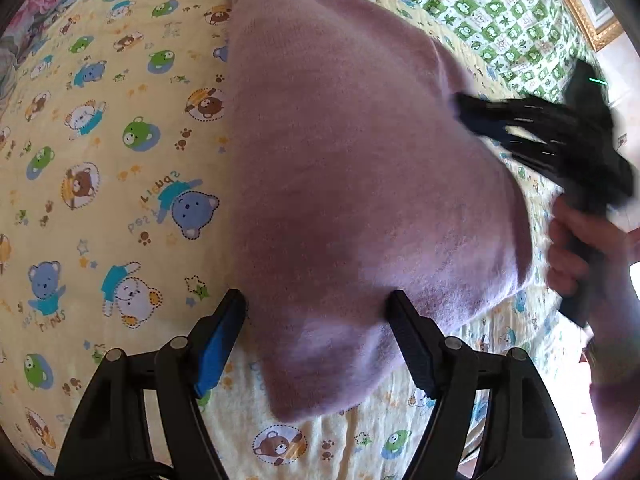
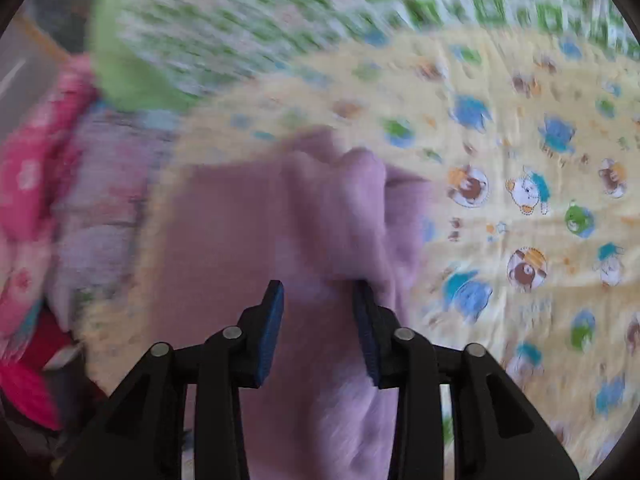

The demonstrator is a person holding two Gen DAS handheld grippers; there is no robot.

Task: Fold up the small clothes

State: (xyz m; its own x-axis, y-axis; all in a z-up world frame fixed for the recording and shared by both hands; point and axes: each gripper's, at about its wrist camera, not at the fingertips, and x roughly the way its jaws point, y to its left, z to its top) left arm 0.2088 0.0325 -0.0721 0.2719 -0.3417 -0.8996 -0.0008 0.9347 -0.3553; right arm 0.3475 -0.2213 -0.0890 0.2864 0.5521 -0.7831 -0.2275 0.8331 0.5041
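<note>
Blurred right tongs [image 2: 319,294] astride lilac garment [image 2: 332,216], grip unclear.

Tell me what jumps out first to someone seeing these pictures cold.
A lilac knitted garment fills the middle of the left wrist view, lying on a yellow bedsheet printed with cartoon bears. The left gripper sits open at its near edge, and the blurred right gripper reaches in from the right side.

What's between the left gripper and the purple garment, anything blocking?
Nothing visible. The left gripper is open with the purple garment already lying between its fingers on the bear-print sheet. The right gripper is at the garment's far edge, off to the side; that view is motion-blurred.
</note>
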